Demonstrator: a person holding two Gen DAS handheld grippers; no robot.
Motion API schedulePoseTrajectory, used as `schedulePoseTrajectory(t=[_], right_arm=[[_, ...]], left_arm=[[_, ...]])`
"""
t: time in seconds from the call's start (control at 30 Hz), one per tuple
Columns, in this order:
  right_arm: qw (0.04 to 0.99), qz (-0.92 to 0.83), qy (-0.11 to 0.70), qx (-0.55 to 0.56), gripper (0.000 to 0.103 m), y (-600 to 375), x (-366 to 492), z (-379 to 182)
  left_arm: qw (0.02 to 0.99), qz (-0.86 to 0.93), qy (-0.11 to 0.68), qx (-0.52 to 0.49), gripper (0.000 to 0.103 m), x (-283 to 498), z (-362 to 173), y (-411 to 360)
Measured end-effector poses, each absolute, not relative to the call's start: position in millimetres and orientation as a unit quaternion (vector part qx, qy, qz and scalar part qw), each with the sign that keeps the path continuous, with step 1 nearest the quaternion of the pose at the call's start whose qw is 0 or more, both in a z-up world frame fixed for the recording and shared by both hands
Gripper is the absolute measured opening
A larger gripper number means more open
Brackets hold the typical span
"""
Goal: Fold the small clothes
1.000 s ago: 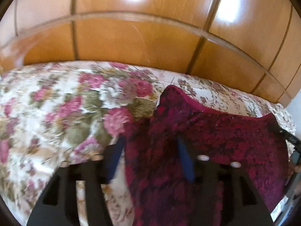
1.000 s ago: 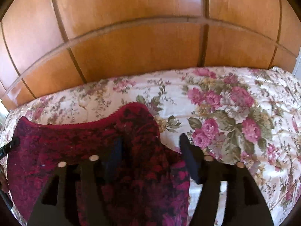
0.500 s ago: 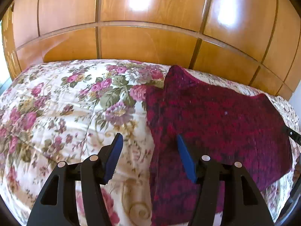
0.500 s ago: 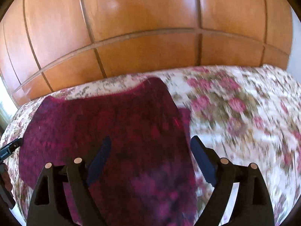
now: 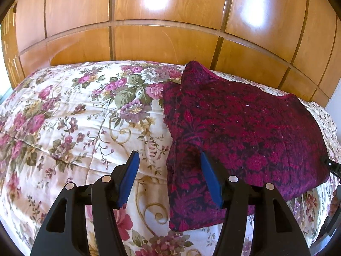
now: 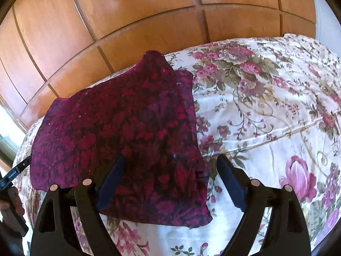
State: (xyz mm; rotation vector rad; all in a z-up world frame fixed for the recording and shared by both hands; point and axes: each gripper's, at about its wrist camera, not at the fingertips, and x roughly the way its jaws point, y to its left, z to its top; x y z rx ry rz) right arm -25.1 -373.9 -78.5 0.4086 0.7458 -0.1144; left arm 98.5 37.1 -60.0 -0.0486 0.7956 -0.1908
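This is a bedroom in a home. A bed takes up the lower part of both views, covered by a quilted cream bedspread [image 5: 70, 132] printed with pink and purple roses, green leaves and gold scrolls; its stitched seams and soft puffiness show in the folds. Right behind the bed rises a glossy wooden panelled surface [image 5: 162, 42] of warm orange-brown wood, divided by dark grooves into tall panels and crossed by a raised rail, either a wardrobe front or wall panelling. Daylight glares off the varnish, and a bright strip at the left edge of the right wrist view suggests a window [image 6: 8, 125].
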Motion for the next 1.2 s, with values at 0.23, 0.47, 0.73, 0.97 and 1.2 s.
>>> schedulePoseTrajectory(t=[0.23,0.47,0.73,0.97,1.2], right_arm=[[0.910,-0.044,0.360,0.199,0.074,-372,-23,-80],[0.913,-0.039,0.362,0.185,0.064,-370,-21,-82],[0.915,-0.035,0.364,0.171,0.038,-366,-21,-78],[0.913,-0.018,0.361,0.190,0.021,-374,-31,-67],[0.909,0.021,0.359,0.212,0.011,-373,-56,-54]], left_arm=[[0.913,-0.103,0.393,-0.038,0.058,93,-64,40],[0.893,-0.144,0.411,-0.110,0.058,89,-77,56],[0.834,-0.216,0.446,-0.241,0.022,94,-99,78],[0.838,-0.241,0.431,-0.232,0.011,85,-89,73],[0.838,-0.255,0.432,-0.214,0.010,64,-80,82]])
